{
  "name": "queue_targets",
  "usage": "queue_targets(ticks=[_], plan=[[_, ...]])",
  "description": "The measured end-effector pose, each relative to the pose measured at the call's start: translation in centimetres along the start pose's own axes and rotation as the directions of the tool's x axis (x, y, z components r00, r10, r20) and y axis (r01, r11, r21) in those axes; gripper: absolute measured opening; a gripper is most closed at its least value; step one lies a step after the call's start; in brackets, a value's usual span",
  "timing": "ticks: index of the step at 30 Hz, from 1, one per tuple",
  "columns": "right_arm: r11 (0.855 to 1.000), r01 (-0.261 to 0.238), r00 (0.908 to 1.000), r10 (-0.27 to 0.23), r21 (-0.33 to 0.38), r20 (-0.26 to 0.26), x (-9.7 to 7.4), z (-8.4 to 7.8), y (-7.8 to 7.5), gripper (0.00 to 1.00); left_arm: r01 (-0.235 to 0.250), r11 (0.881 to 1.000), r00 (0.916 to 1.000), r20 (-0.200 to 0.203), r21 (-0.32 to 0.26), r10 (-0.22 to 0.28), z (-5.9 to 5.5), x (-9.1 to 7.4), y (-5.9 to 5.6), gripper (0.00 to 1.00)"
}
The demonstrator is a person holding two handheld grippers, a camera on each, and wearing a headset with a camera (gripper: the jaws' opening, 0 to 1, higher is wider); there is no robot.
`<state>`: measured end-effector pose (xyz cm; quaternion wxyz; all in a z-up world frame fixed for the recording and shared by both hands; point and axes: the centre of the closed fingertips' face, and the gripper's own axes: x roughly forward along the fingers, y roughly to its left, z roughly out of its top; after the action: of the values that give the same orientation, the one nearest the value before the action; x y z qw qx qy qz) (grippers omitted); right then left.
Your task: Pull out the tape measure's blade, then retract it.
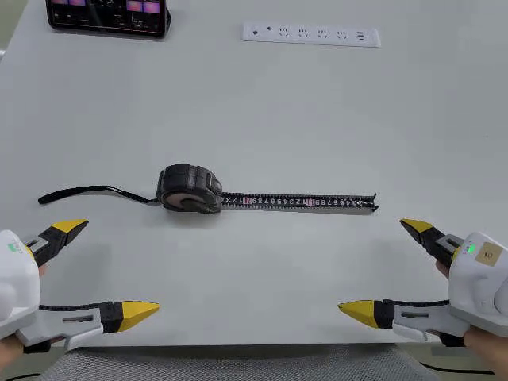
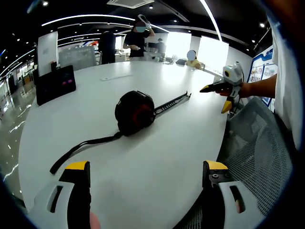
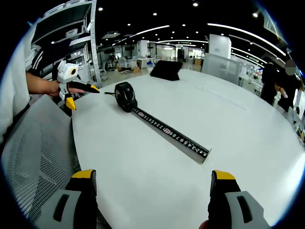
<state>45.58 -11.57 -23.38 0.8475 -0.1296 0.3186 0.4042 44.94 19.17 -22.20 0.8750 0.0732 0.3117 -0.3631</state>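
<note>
Yellow-tipped jaws on my left gripper (image 1: 115,266) and right gripper (image 1: 375,266) stand wide apart, holding nothing, near the table's (image 1: 254,103) front edge. Beyond them, between the two, the tape measure (image 1: 189,189) lies flat with its blade (image 1: 298,202) drawn out toward my right. I judge retraction comes next: steady the tape measure with the left gripper, then let the blade run back.

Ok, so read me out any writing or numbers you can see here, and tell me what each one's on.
"2 3 4 5 6 7 8 9": roughly how one run of digits reads on the tape measure's blade; its other marks are too small.
On the right gripper, a tan sticker: mark too small to read.
On the tablet screen: blurred tiles, unreadable.
On the power strip: nothing legible.
</note>
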Motion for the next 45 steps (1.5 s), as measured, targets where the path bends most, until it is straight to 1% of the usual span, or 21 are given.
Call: queue_targets(ticks=[19, 24, 33, 39, 45], plan=[[1.0, -0.008, 1.0, 0.008, -0.005, -0.001, 0.0, 0.0, 0.1, 0.98, 0.002, 1.0, 1.0, 0.002, -0.002, -0.002, 0.4, 0.1, -0.1, 0.95], [1.0, -0.007, 1.0, 0.007, -0.014, 0.0, 0.2, 0.4, -0.3, 0.98, 0.007, 1.0, 1.0, 0.003, -0.001, -0.007, 0.8, 0.5, 0.1, 0.95], [0.999, -0.011, 0.9999, 0.011, -0.031, -0.009, 0.3, 0.5, -1.0, 0.96, -0.005, 1.0, 0.9998, 0.017, 0.003, 0.005, 1.6, 1.1, 0.6, 0.95], [0.999, -0.014, 0.9998, 0.014, -0.034, -0.017, 0.3, 0.4, -1.1, 0.96, 0.001, 1.0, 0.9997, 0.025, 0.009, -0.002, 2.1, 1.5, 0.5, 0.95], [0.999, -0.013, 0.9998, 0.013, -0.037, -0.018, 0.3, 0.4, -1.2, 0.95, 0.003, 1.0, 0.9996, 0.027, 0.01, -0.003, 2.3, 1.7, 0.5, 0.95]])
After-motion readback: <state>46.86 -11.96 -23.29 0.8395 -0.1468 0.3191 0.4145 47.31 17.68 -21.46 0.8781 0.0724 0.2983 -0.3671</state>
